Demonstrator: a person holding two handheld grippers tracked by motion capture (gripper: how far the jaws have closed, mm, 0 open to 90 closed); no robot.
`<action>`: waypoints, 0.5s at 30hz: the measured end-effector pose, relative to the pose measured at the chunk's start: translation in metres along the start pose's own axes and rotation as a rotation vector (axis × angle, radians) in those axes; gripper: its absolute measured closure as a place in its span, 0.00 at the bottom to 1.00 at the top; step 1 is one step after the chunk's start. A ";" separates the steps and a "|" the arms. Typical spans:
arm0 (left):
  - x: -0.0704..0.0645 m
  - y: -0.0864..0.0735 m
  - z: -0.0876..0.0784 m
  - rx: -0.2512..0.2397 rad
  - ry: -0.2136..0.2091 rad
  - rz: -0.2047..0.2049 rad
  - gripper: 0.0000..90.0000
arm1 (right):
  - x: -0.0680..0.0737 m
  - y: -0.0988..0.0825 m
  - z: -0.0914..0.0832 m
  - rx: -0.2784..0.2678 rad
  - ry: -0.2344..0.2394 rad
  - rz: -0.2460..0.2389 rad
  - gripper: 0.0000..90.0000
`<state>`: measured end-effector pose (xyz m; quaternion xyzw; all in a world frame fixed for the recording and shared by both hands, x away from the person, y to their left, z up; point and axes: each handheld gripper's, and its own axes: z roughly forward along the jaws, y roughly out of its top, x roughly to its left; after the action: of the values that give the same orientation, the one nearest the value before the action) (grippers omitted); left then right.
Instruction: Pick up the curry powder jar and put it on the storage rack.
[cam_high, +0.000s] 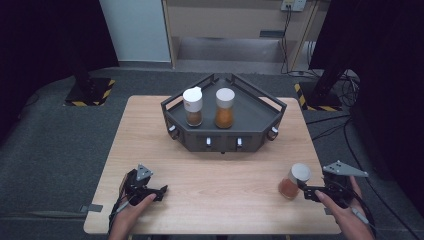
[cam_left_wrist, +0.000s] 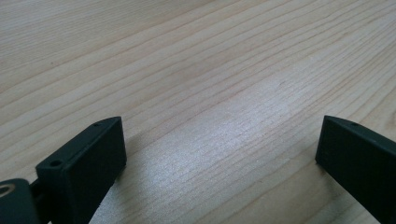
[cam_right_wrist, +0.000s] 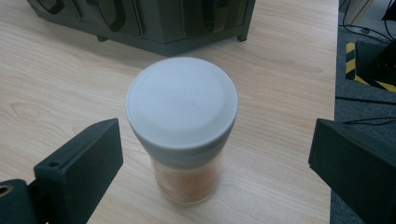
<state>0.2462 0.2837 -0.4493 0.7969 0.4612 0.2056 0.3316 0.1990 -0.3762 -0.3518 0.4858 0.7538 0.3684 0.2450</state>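
Where the pale wood table (cam_high: 210, 170) meets grey carpet (cam_high: 60, 145), both claws gape: right claw (cam_right_wrist: 215, 154) around the jar (cam_right_wrist: 184, 135), left claw (cam_left_wrist: 219, 154) bare

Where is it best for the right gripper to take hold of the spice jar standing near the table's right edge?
Probably the clear body just below the grey lid of the spice jar, approached level from the person's side: it stands upright between the open jaws of the right gripper.

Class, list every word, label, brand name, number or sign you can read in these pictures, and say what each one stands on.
No text can be read.
Jar on the table: plain white lid, no print in sight.
Left jar in the rack: pale label band with a reddish mark, too small and blurred to read.
Yellow-black hazard stripes on the floor base: a warning pattern, no words.
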 end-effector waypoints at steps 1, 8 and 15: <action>0.000 0.000 0.000 0.000 0.000 0.000 0.00 | 0.000 -0.002 0.000 -0.002 0.000 0.003 0.04; 0.000 0.000 0.000 0.000 0.000 0.000 0.00 | -0.001 -0.013 0.002 0.001 0.003 0.013 0.04; 0.000 0.000 0.000 0.000 0.000 0.000 0.00 | -0.001 -0.020 0.004 -0.002 0.018 0.014 0.04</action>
<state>0.2462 0.2837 -0.4494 0.7968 0.4613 0.2058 0.3317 0.1910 -0.3808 -0.3704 0.4875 0.7523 0.3751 0.2362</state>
